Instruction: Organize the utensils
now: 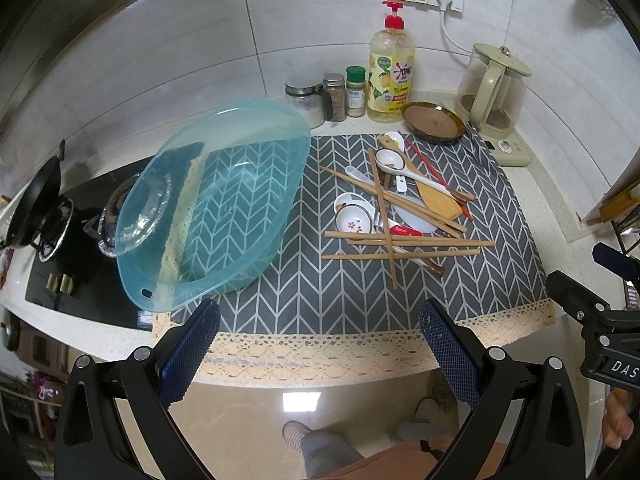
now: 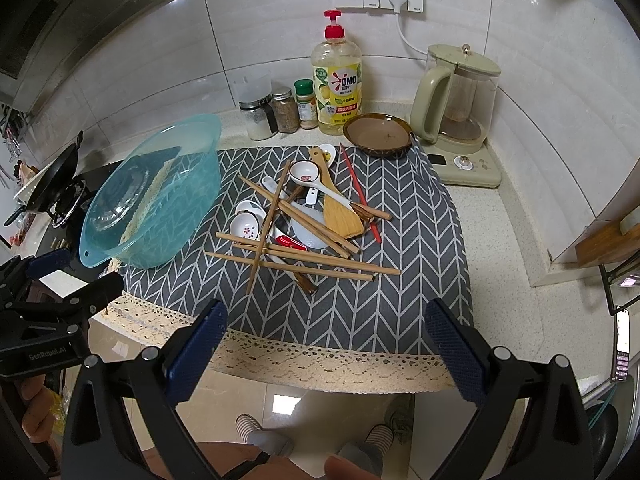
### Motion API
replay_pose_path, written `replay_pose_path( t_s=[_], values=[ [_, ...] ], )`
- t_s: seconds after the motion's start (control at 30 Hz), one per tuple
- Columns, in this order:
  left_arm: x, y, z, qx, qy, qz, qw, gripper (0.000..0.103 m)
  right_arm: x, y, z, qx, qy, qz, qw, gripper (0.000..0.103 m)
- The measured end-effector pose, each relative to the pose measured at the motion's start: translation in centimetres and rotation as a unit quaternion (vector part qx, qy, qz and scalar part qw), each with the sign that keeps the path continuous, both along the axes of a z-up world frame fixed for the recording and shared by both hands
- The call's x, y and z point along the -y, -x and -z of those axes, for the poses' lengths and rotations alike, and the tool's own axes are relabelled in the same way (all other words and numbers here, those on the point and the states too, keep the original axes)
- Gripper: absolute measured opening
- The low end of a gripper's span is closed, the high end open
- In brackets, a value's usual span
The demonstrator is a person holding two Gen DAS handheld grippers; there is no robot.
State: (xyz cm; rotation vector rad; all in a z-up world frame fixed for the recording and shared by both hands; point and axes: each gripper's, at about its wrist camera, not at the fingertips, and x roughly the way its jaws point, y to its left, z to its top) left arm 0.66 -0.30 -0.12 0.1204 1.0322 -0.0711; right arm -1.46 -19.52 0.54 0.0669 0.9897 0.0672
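My left hand-held gripper (image 1: pixel 316 322): fingers spread wide, grasping nothing, held off the front edge of the worktop (image 1: pixel 560 184). My right hand-held gripper (image 2: pixel 324 322): likewise spread and unladen, beside it. Utensil pile (image 2: pixel 300 224) on the grey chevron mat (image 2: pixel 360 312), mid-mat: wooden chopsticks (image 2: pixel 304 268) crossed over white ceramic spoons (image 2: pixel 306 172), a bamboo spatula (image 2: pixel 340 216), one red chopstick (image 2: pixel 358 192). Translucent teal basin (image 2: pixel 160 200): tilted, at the mat's left edge, near the pile.
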Motion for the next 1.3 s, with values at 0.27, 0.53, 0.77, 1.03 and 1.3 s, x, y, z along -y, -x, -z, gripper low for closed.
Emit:
replay_pose_path(
  t_s=[0.27,0.53,0.77,1.03,1.3],
  values=[
    [2.0,-1.1,0.4,-0.011,0.008,0.017,0.9998,0.099,2.5,-1.2,0.3,0.005,-0.013,0.007,1.0,0.096],
    [7.0,-2.5,1.6,-0.014,0.016,0.013,0.9997,0.099,8.1,-3.2,-0.4,0.051,-0.071,-0.014,0.996,0.096],
    [10.0,-6.1,5.1,-0.023,0.012,0.012,0.9996,0.096,10.9,-5.8,0.6,0.078,-0.046,-0.018,0.996,0.096],
    [8.9,-12.0,11.3,-0.064,0.069,0.064,0.9935,0.063,11.6,-8.7,4.1,0.1,-0.06,0.052,0.992,0.072],
    [8.5,-15.4,15.0,-0.082,0.035,0.04,0.9952,0.03,10.2,-11.8,7.9,0.073,-0.063,-0.019,0.995,0.043]
  ],
)
